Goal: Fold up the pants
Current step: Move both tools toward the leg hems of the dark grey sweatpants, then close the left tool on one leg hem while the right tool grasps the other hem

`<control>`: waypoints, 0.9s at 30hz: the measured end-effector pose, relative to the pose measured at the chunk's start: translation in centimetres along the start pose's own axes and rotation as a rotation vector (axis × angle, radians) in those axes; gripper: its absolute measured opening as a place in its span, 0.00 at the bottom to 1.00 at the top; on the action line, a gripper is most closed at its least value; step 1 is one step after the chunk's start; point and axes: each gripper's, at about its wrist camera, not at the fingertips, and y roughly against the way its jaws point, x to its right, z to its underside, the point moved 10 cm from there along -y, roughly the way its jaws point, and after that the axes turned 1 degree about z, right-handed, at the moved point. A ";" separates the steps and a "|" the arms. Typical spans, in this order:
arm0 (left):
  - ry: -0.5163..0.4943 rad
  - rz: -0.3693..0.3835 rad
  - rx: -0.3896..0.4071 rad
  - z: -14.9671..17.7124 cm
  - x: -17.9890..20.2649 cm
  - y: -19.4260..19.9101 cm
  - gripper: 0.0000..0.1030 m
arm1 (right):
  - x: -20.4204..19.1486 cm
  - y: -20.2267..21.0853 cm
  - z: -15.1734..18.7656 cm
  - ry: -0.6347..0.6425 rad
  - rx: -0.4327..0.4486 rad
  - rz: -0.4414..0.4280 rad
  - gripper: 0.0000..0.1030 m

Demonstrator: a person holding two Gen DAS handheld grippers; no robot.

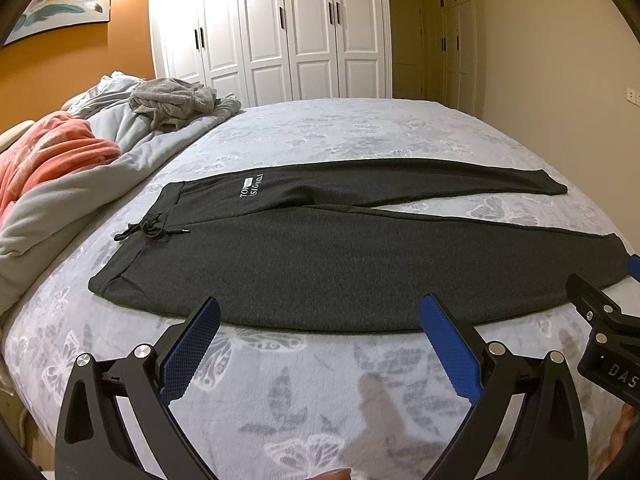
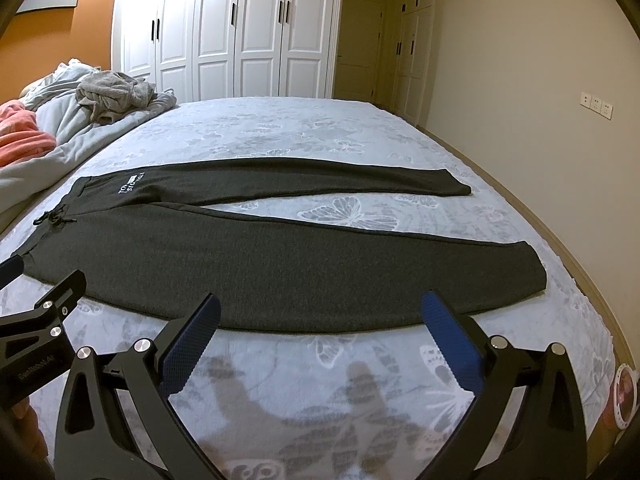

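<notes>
Left wrist view. Dark grey pants (image 1: 320, 264) lie flat on the bed (image 1: 320, 392), waistband (image 1: 132, 248) to the left, cuffs to the right. Legs are spread in a narrow V: near leg (image 1: 400, 276) runs along the bed's front part, far leg (image 1: 440, 178) angles away behind it. Drawstring (image 1: 150, 230) loose at the waist. No fold visible anywhere. Left gripper (image 1: 320, 320) hangs just short of the near leg's front edge, jaws spread wide, nothing between them. Part of the right gripper shows at the right edge, near the cuff. Rumpled blankets (image 1: 60, 168) piled at the left, well apart from the pants.

Right wrist view. Same layout; near-leg cuff (image 2: 528, 272) at the right, bedcover visible between the two legs. Right gripper (image 2: 320, 316) also spread, empty, poised at the near leg's front edge. Left gripper's body intrudes at the left, near the waistband corner.

Judgement: pants look laid out and smoothed, ready; folding itself not yet begun. All folds remain, probably one leg over the other first, then lengthwise reductions.
</notes>
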 end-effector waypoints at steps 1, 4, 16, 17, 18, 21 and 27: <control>0.000 0.000 0.000 0.0 0.0 0.0 0.95 | 0.0 0.0 0.1 0.001 0.000 0.000 0.96; 0.001 0.000 0.001 0.0 0.0 0.0 0.95 | 0.0 0.0 0.0 0.001 -0.001 0.001 0.96; -0.004 0.000 0.000 0.1 0.1 -0.1 0.95 | 0.0 -0.1 0.0 0.002 -0.003 0.002 0.96; -0.007 -0.001 0.001 0.1 0.1 -0.1 0.95 | 0.0 -0.1 0.1 0.002 -0.003 0.002 0.96; -0.013 0.001 0.001 0.2 0.1 -0.2 0.95 | 0.0 -0.1 0.1 0.003 -0.003 0.002 0.96; -0.013 0.049 -0.040 0.5 0.5 -0.7 0.95 | 0.0 -0.1 0.1 0.001 -0.006 -0.009 0.96; 0.161 0.178 -0.082 -1.9 -3.2 -1.3 0.94 | 2.9 -1.9 -0.7 -0.083 -0.110 -0.164 0.96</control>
